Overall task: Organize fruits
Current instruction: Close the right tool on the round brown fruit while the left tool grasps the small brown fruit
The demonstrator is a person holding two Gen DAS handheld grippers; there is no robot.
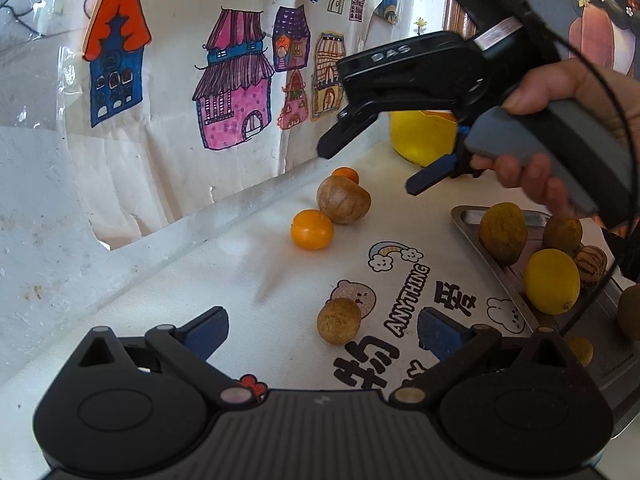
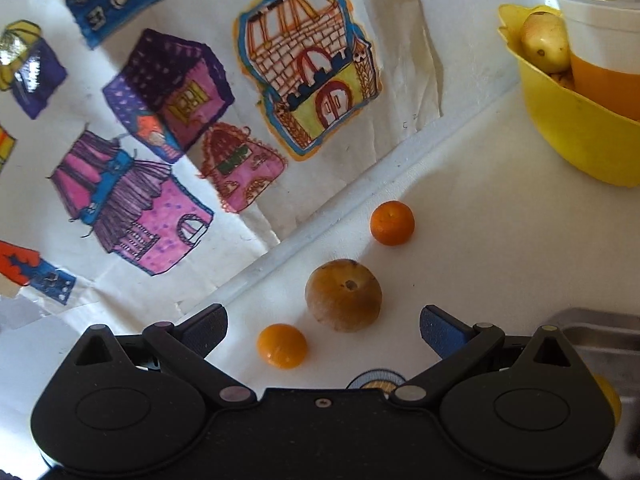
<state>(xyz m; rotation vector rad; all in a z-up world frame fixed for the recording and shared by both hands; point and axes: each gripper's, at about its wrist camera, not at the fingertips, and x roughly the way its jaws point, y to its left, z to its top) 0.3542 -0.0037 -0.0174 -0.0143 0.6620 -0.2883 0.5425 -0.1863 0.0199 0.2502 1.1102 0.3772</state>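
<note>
Behind the brown fruit, a far orange half-hidden — both grippers spread, empty.

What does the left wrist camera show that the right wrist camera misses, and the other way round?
Only the left wrist view shows the right hand-held gripper from outside, open and held by a hand, the metal tray with a yellow lemon among brownish fruits, and a small brown fruit on the printed mat.

Only the right wrist view shows inside the yellow bowl: a pale fruit and a jar.

Both show the two small oranges flanking a large brown fruit, and the house drawings.
</note>
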